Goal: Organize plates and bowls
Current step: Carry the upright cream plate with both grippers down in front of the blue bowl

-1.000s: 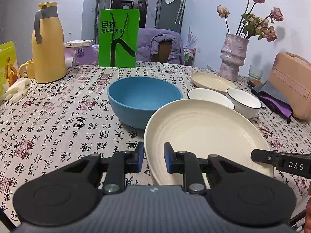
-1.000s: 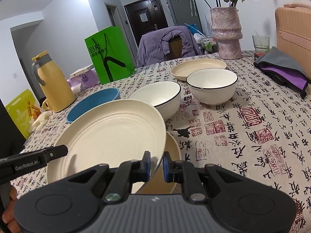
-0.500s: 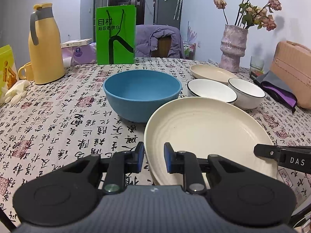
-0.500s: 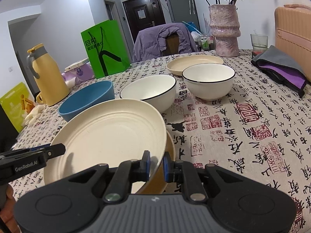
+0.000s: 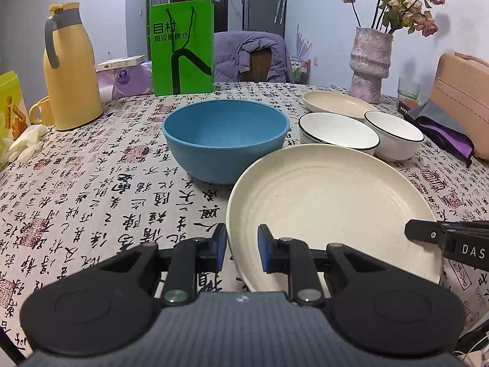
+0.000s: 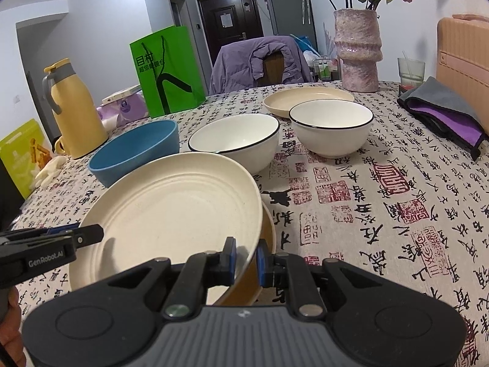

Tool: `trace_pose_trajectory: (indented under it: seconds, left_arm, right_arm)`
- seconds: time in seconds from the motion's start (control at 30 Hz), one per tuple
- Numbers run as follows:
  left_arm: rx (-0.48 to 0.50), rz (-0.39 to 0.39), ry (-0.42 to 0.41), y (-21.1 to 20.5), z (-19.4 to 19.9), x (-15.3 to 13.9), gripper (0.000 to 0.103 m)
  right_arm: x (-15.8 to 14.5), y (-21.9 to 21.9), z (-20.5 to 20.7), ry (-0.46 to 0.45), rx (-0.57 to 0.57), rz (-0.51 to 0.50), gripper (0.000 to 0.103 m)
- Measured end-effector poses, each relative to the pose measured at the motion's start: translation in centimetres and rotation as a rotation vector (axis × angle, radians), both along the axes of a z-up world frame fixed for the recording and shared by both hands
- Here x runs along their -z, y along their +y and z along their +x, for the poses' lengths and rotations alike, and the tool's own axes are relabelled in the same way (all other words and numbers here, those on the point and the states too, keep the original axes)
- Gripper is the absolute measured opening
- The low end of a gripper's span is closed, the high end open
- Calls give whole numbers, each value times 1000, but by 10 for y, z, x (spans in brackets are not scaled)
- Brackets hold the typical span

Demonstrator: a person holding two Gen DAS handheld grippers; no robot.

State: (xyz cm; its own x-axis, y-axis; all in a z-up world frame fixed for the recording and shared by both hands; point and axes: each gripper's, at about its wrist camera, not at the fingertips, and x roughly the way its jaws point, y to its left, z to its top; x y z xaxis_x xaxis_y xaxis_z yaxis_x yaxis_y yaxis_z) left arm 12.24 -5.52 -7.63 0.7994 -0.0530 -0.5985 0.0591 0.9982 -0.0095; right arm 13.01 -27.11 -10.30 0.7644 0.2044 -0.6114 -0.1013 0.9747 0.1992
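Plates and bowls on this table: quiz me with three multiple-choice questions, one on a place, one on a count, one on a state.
1. Where is the blue bowl?
A. Left of the white bowls
B. Inside the vase
C. On the chair

2. How many white bowls are there?
A. One
B. Two
C. Four

3. What are the right fingers doing?
A. Standing open
B. Shut on the plate rim
C. Shut on nothing

Answers:
1 A, it sits on the cloth left of them in both views.
2 B, two black-rimmed ones stand side by side.
3 B, the rim is pinched between them.
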Motion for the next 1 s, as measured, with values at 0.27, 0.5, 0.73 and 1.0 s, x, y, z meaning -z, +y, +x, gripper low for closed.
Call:
trace_pose_trajectory:
  seconds: [0.27, 0.5, 0.73, 1.0]
  left_arm:
    - [10, -7, 8, 2, 1, 1, 22]
    - [12, 1, 15, 1, 0, 0, 22]
    - [22, 44, 9, -7, -4, 2, 22]
    - [22, 36, 13, -5, -4, 2, 22]
  right_arm:
    - [-2, 0, -1, -2, 2, -5, 14]
    - [-3, 0, -6, -7, -3, -19, 14]
    - [-7, 7, -16, -36, -2, -76, 15]
    - [-10, 16, -18, -57, -1, -156, 16]
